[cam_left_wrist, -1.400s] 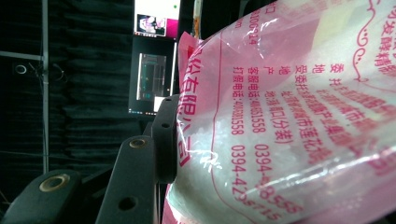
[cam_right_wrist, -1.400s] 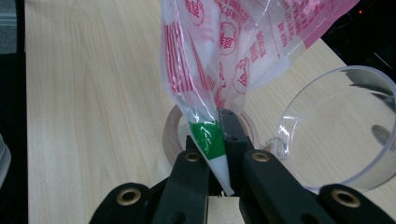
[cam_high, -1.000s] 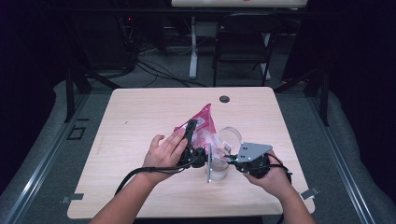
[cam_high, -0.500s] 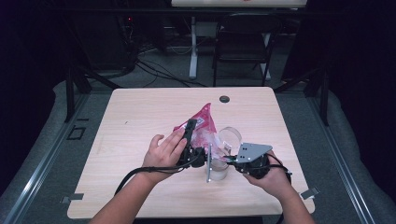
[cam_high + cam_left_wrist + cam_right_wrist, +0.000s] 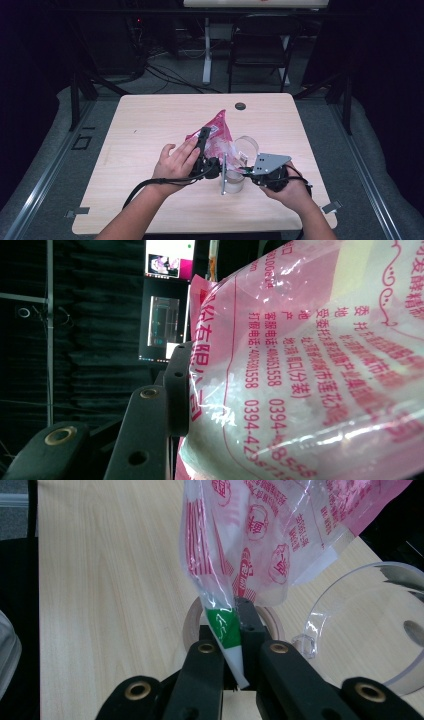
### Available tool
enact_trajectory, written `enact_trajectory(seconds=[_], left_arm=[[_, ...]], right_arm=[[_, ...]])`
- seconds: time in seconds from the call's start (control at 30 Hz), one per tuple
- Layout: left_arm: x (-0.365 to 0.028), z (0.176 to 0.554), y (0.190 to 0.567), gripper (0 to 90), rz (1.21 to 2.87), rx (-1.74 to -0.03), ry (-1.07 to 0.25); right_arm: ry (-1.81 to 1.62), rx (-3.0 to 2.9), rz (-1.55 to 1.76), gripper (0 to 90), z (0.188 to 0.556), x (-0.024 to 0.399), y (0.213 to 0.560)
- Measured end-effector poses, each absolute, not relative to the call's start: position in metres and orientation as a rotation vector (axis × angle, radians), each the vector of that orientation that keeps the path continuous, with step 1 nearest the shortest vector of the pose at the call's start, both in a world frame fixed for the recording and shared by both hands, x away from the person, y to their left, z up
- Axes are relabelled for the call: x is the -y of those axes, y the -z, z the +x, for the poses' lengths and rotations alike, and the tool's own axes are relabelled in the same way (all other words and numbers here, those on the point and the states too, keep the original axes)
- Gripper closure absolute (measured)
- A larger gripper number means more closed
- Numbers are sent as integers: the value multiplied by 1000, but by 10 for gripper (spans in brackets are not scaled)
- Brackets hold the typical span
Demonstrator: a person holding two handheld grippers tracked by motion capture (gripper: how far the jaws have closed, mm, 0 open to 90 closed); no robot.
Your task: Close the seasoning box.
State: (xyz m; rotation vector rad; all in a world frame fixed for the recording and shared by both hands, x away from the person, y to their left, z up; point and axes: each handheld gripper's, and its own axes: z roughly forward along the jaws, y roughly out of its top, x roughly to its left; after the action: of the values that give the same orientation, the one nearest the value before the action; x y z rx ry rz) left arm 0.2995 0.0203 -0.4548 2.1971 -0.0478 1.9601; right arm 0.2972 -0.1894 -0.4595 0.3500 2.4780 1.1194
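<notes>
A pink and clear printed plastic bag [image 5: 218, 131] with white grains inside hangs tilted above the table's middle. My left gripper [image 5: 204, 136] is shut on the bag's body; in the left gripper view one finger [image 5: 177, 390] presses into the bag [image 5: 310, 365], and the other jaw is hidden behind it. My right gripper [image 5: 239, 173] is shut on the bag's lower green and white corner [image 5: 226, 626]. Directly below that corner stands a clear round container [image 5: 233, 183], its rim [image 5: 191, 622] showing under the jaws.
A clear plastic cup [image 5: 246, 146] lies on its side right of the bag, also in the right gripper view [image 5: 360, 625]. The light wooden table [image 5: 150, 130] has a dark grommet [image 5: 240, 106] near its far edge. A chair stands behind the table.
</notes>
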Motion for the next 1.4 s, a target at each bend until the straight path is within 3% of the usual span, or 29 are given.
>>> enact_trajectory(seconds=[1.4], left_arm=[[-28,300,473,627,2252,-29,-1881]], right_arm=[[-1070,-2486,358,900,300,185,467]])
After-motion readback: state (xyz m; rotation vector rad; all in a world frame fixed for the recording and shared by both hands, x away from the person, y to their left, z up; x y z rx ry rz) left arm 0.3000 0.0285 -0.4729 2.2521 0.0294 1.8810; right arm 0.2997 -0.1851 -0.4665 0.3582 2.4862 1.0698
